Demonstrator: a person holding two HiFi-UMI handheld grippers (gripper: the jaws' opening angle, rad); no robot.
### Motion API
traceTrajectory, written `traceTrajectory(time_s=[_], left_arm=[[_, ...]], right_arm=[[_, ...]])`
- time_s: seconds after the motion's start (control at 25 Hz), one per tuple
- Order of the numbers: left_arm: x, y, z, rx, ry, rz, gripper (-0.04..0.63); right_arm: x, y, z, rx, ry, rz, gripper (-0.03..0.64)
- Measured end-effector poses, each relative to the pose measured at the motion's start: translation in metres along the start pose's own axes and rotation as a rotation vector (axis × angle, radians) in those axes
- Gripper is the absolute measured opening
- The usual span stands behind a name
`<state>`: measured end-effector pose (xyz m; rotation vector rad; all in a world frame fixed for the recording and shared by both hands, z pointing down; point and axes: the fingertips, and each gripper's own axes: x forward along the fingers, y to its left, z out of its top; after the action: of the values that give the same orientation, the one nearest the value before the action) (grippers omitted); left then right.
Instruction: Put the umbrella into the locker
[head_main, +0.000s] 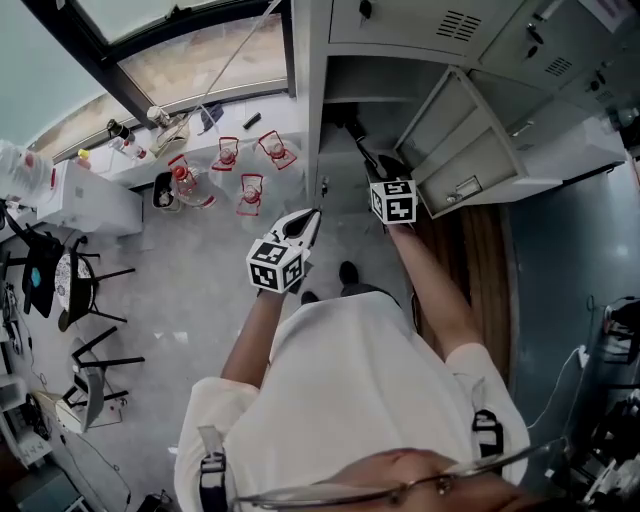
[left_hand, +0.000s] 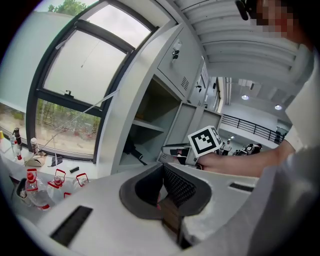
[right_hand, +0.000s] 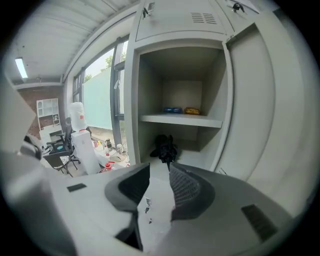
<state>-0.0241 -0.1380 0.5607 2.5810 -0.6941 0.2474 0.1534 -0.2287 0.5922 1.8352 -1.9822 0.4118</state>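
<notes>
The black umbrella (right_hand: 165, 146) lies folded on the floor of the open locker's lower compartment (right_hand: 200, 160), just beyond my right gripper's (right_hand: 160, 172) tips. Those jaws stand a little apart with nothing between them. In the head view the right gripper (head_main: 386, 172) reaches into the locker mouth, where the umbrella (head_main: 357, 135) shows as a dark shape. My left gripper (head_main: 312, 222) hangs back in front of the locker with its jaws together and nothing held. From the left gripper view (left_hand: 162, 169) the umbrella (left_hand: 133, 149) is a dark streak inside the compartment.
The locker door (head_main: 470, 150) swings open to the right. A shelf (right_hand: 181, 119) above the umbrella carries a blue packet (right_hand: 172, 110) and a yellow one (right_hand: 192, 111). Red-handled water bottles (head_main: 250, 192) stand by the window at left, and chairs (head_main: 80, 285) at far left.
</notes>
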Motion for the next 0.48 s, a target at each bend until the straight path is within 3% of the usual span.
traceTrajectory(time_s=[0.24,0.48], left_arm=[[0.001,-0.02,-0.014,0.006,0.025,-0.078,0.005],[-0.001,-0.038,-0.037,-0.012,0.069,-0.135,0.005]], right_arm=[[-0.043,0.007,-0.001,0.013,-0.028,0.011,0.09],[-0.09,0.024,-0.003,0.128,-0.061,0.056,0.058]])
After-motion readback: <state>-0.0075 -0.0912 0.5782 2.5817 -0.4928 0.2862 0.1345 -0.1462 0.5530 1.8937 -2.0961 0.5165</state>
